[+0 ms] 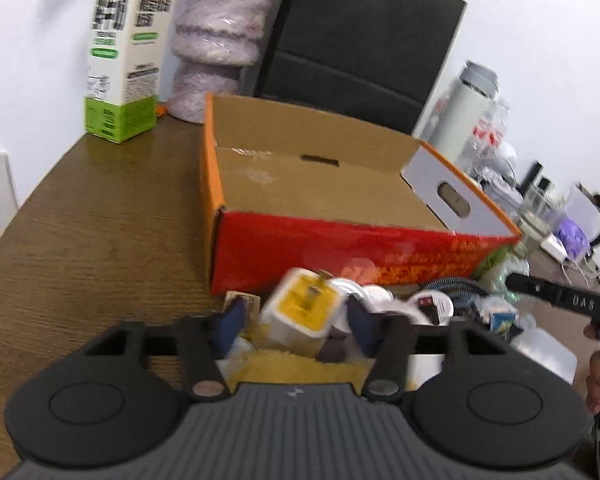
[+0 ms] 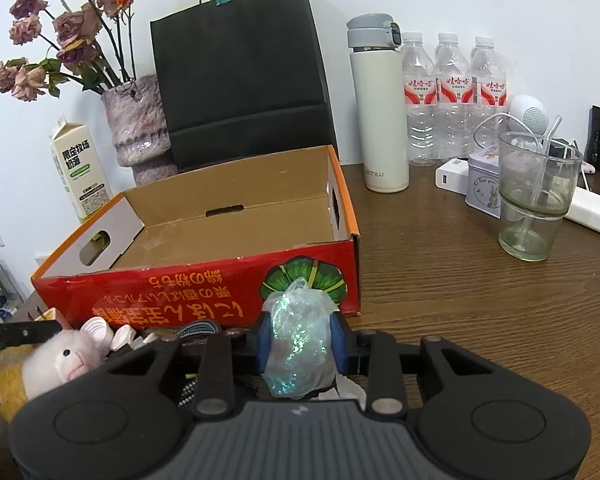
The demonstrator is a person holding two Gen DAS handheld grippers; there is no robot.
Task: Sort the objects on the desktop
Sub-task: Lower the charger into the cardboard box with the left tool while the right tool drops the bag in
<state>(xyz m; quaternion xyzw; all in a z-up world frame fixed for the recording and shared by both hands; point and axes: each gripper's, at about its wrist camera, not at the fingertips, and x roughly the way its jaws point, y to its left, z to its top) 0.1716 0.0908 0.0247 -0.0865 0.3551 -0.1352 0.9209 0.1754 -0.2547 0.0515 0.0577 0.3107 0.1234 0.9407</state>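
An open, empty cardboard box with red-orange sides (image 1: pixel 324 200) (image 2: pixel 228 240) stands on the wooden desk. My left gripper (image 1: pixel 298 316) has its blue pads on either side of a white and yellow plug adapter (image 1: pixel 302 308), over a pile of small items; the view is blurred. My right gripper (image 2: pixel 300 344) is shut on a crumpled iridescent plastic bag (image 2: pixel 298 340), held just in front of the box's front wall. The right gripper also shows in the left wrist view (image 1: pixel 560 300), at the right edge.
A pink plush pig (image 2: pixel 60 356), caps and a braided cable (image 2: pixel 198 328) lie before the box. Behind it stand a milk carton (image 1: pixel 124 52), a vase of dried roses (image 2: pixel 138 128) and a black paper bag (image 2: pixel 240 76). At right are a thermos (image 2: pixel 378 108), water bottles (image 2: pixel 454 96) and a glass (image 2: pixel 536 196).
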